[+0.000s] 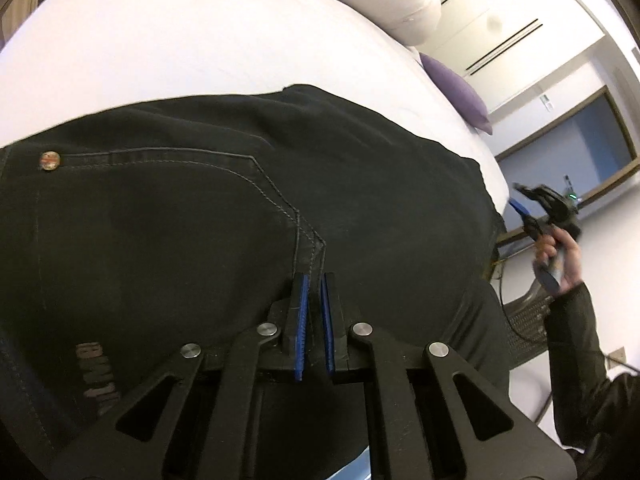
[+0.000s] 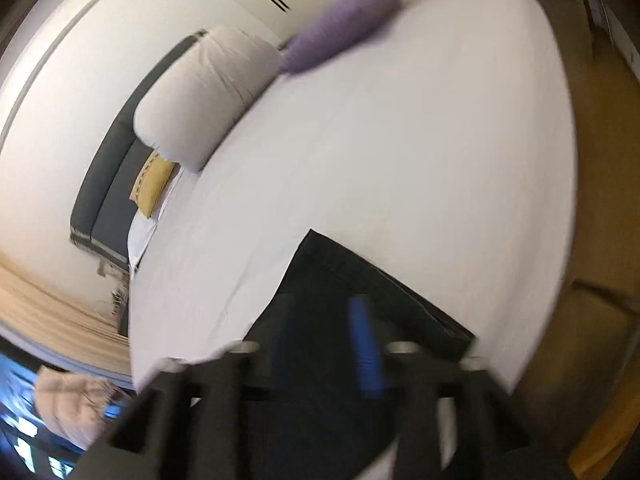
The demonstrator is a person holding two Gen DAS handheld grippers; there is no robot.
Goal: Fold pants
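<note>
- We hold the left gripper (image 1: pixel 315 300) with jaws clenched on the black pants (image 1: pixel 200 220) at the crotch seam, seemingly to anchor a fold line.
- The pants lie spread on the white bed (image 1: pixel 180 40) (pillows sit well apart).
- The right gripper (image 1: pixel 528 216) hovers off the bed edge, jaws released, gripping nothing.

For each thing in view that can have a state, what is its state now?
Black pants: spread on the white bed, button fastened.
Left hand-held gripper: shut on the pants' seam.
Right hand-held gripper: off the bed's edge, holding nothing; open or shut is unclear.
Purple pillow: lying at the bed's edge.
</note>
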